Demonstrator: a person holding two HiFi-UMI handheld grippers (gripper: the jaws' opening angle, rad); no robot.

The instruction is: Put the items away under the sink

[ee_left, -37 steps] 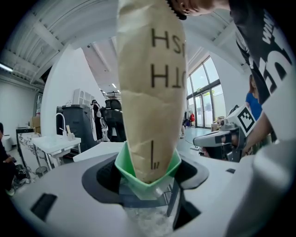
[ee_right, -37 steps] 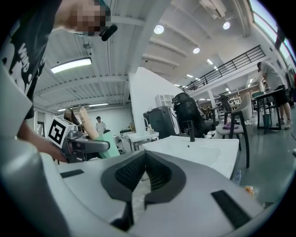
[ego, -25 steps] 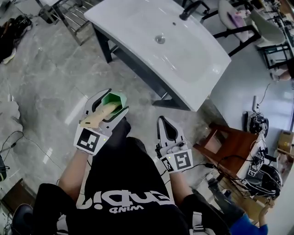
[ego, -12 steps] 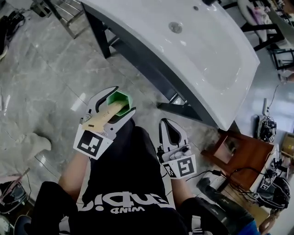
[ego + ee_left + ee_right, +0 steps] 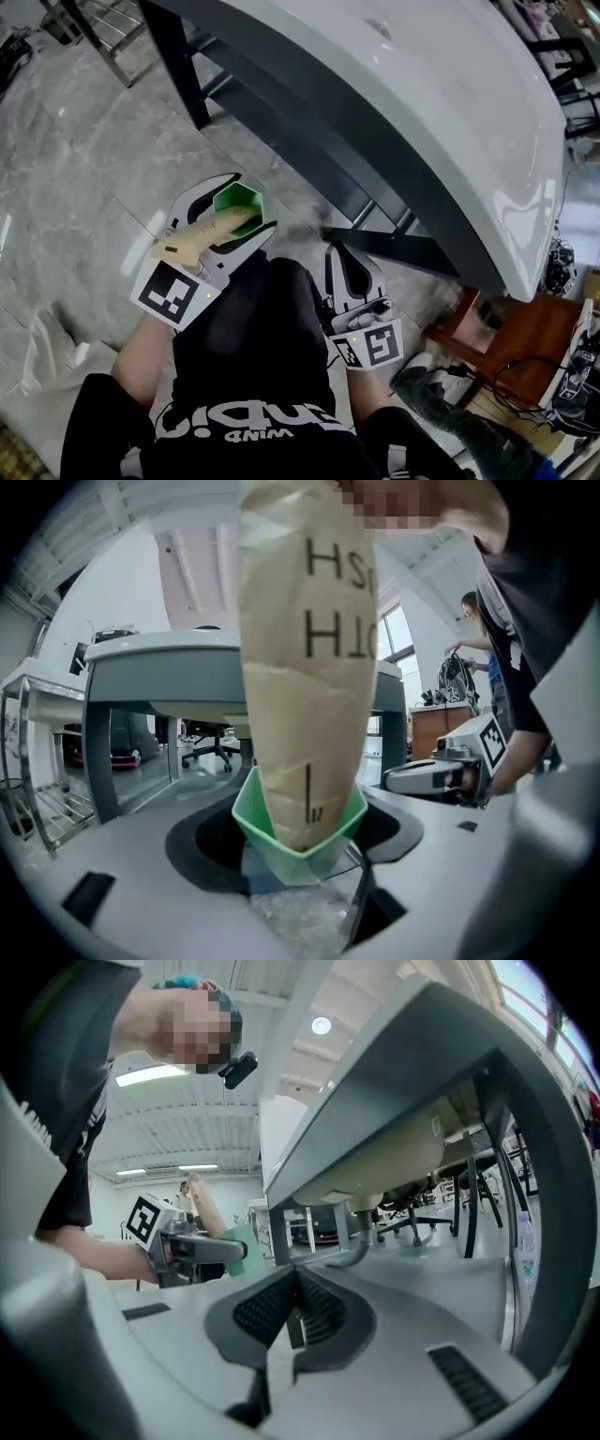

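A person crouched on a grey marble floor (image 5: 84,169) in front of a white sink (image 5: 422,103) set on a dark frame (image 5: 272,98), seen from above, with a tool in each hand. The left tool (image 5: 246,204) was clenched on a green cup (image 5: 236,195) with angled sides, its jaws standing wide on either side of the cup. A long brown paper packet (image 5: 199,236) with black lettering stood in the cup and leaned back over the tool's body. The cup was held in the air in front of the sink's frame, lower than the basin's rim and not yet under it. The right tool (image 5: 337,251), just beside the left, had its jaws pressed together with nothing between them. In the right gripper view, the basin's underside and its drain pipe (image 5: 364,1241) showed ahead.
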